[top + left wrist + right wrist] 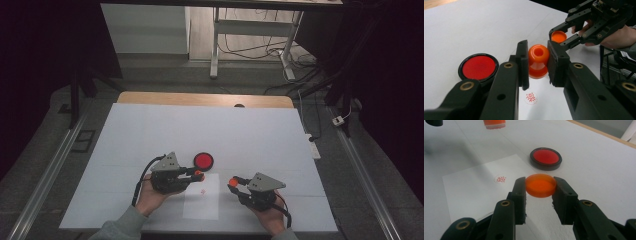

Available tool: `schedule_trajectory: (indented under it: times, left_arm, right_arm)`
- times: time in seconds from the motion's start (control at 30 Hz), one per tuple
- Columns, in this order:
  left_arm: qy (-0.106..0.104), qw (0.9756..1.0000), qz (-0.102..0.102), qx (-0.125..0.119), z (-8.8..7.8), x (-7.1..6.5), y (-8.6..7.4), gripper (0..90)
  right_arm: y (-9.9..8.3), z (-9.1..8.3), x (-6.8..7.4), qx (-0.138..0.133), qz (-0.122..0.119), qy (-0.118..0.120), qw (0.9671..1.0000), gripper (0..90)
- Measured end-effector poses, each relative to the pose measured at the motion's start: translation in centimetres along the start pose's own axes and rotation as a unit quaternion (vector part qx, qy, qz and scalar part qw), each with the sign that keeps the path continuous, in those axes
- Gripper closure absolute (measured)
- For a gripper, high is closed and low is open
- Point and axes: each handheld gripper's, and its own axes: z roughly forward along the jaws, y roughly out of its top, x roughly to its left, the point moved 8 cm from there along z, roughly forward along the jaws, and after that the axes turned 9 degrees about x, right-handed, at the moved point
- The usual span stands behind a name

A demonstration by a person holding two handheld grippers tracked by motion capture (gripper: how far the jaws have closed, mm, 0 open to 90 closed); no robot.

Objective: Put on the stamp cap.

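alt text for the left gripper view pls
The left gripper fingers clamp an orange stamp above a sheet of paper bearing a red imprint. Left, a red ink pad; beyond, the right gripper holds an orange cap.

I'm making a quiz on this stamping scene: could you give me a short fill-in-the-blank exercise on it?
1. The left claw is shut on the orange ____.
2. The right claw is shut on the orange ____.
3. The red ink pad lies on the table, ____ the paper sheet.
4. The paper sheet bears a red ____.

Missing words: stamp; cap; beside; imprint
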Motion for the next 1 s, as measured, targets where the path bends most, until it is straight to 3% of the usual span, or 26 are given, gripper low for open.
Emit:
schedule_trajectory:
  times: [0.7,1.0]
  left_arm:
    - [-0.002,1.0,0.003,0.004,0.2,-0.2,-0.1,72.5]
    - [-0.005,0.9999,0.006,0.008,0.4,-0.4,-0.1,72.5]
  right_arm:
    - [1.3,1.9,2.1,0.001,-0.012,0.024,0.9996,64.0]
    - [2.1,2.8,3.5,-0.006,-0.012,0.046,0.9989,64.0]
